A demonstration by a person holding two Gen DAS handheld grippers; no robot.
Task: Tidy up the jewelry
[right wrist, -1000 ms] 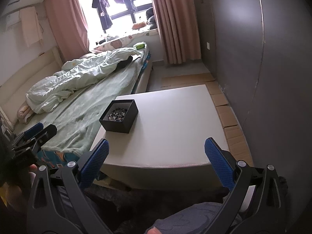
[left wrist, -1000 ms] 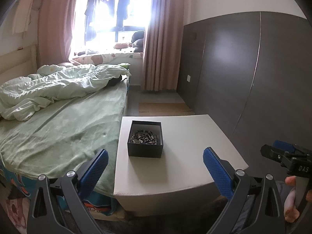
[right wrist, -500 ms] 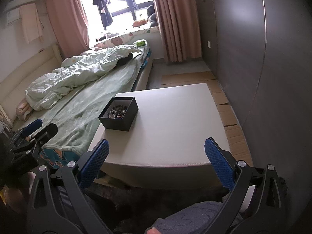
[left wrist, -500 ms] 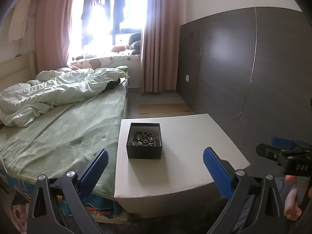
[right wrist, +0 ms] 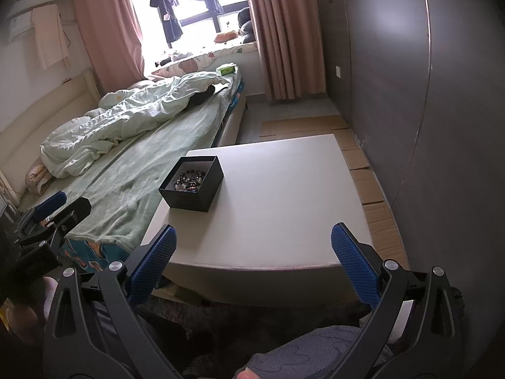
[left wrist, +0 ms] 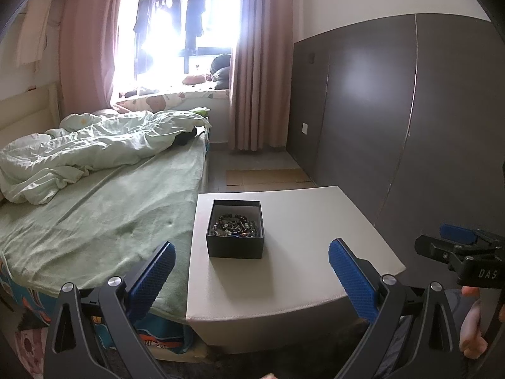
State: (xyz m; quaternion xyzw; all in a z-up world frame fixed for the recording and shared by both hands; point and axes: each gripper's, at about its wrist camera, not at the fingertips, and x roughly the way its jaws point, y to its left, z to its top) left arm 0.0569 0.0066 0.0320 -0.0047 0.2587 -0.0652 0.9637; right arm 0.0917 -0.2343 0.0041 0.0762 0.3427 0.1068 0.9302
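- The black box (left wrist: pixel 235 232) is the landmark: a square, open-topped, matte container with straight thin walls, standing on the white table (left wrist: pixel 303 221) near the edge that faces the bed.
- Inside the box lies the jewelry (left wrist: pixel 236 225), a tangled heap of small round beads, mostly dark with a few pale and coloured ones; single pieces cannot be told apart.
- The table around the box is a low, flat block with a smooth off-white skin and a fine stitched seam along its front rim.
- The left gripper (left wrist: pixel 252 271) hovers on the near side of the box, short of the table edge, its two fingers spread wide and holding nothing.
- Its pads (left wrist: pixel 151 276) are blue with a fine knurled grain, set on black angular arms with round silver bolts.
- The right gripper (right wrist: pixel 253 263) also hangs on the near side of the box, off to its right and apart from it, fingers wide apart and empty.
- In the left wrist view the right gripper's black body shows white letters reading "DAS"; the rest is cut off.
- Beyond the box on its left is the bed (left wrist: pixel 94 214), covered in a soft pale green sheet with a crumpled quilt.
- To the right of the box stands a smooth dark grey wardrobe (left wrist: pixel 394 120).
- Far behind the box hang pleated pink curtains (left wrist: pixel 258 72).
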